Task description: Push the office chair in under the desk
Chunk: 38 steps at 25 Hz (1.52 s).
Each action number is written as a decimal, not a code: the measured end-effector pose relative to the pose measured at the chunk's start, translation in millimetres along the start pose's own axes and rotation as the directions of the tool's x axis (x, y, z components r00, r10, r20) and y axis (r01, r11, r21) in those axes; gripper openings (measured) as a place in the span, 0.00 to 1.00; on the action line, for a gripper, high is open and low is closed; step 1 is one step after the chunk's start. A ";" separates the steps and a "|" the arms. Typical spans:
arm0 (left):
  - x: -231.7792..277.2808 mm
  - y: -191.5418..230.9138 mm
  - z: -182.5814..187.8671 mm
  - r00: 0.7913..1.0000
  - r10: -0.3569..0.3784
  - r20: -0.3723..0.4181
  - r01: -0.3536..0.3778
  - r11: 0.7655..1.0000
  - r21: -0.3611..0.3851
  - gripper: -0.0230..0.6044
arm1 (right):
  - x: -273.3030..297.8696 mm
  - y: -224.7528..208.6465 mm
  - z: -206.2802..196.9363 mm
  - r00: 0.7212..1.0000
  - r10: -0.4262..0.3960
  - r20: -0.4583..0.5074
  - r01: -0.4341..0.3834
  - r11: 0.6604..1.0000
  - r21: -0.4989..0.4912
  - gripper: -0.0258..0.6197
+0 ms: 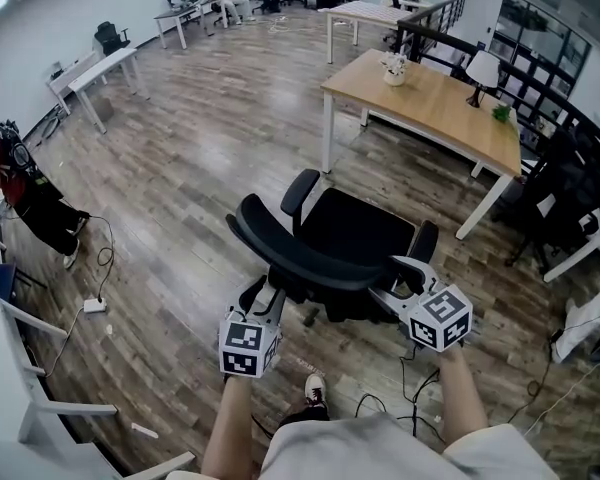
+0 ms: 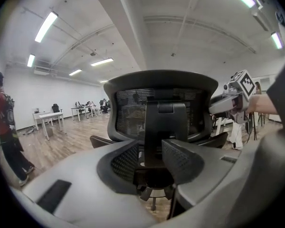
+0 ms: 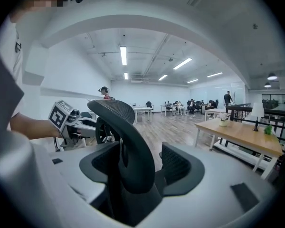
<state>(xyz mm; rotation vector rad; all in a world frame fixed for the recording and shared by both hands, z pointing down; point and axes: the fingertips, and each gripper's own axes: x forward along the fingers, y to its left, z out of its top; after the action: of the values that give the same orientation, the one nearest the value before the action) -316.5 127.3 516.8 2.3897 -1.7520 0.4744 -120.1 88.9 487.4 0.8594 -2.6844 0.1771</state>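
We count 1 black chair (image 1: 350, 238) at the centre of the head view, on the wood floor (image 1: 200, 168). It has 2 armrests (image 1: 298, 193) and 1 mesh backrest (image 1: 300, 258), with the back turned toward us. The seat faces 1 wooden desk (image 1: 430, 103) at upper right. The chair stands near that desk's left front leg and is not under the top.

There are 2 grippers.
- **Left gripper** (image 2: 151, 158): jaws wide apart. The backrest's centre post shows between them, not clamped.
- **Right gripper** (image 3: 142, 167): jaws wide as well. The backrest's side edge is between them, not clamped.
- **Positions in the head view:** the left one sits at the backrest's lower left, the right one at its lower right, by an armrest.

There are 2 cubes (image 1: 248, 346), 1 per gripper. The only print on them is black-and-white square markers on the faces. A small dark mark on the white shirt at the left edge of the right gripper view is too blurred to read.

The desk carries 3 things:
- 1 white pot (image 1: 394, 68) with flowers
- 1 lamp (image 1: 480, 73) with a white shade
- 1 small green plant (image 1: 501, 113)

At upper left are 2 white desks (image 1: 100, 73), and 1 far table (image 1: 365, 13) is at top centre. 1 person (image 1: 5, 183) in a red top is at the left edge. More people sit along the top, too small to count. 1 shoe (image 1: 315, 390) is at bottom centre.
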 end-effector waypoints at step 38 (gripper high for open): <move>50.6 10.7 17.6 0.992 -0.121 0.028 0.121 0.993 -0.001 0.15 | 34.2 -10.2 2.5 1.000 -0.010 0.002 0.010 0.999 -0.037 0.35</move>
<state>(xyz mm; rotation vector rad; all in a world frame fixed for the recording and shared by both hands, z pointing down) -309.9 73.1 516.3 2.4945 -1.6052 0.4241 -141.1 61.4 496.6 0.8617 -2.6760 0.1238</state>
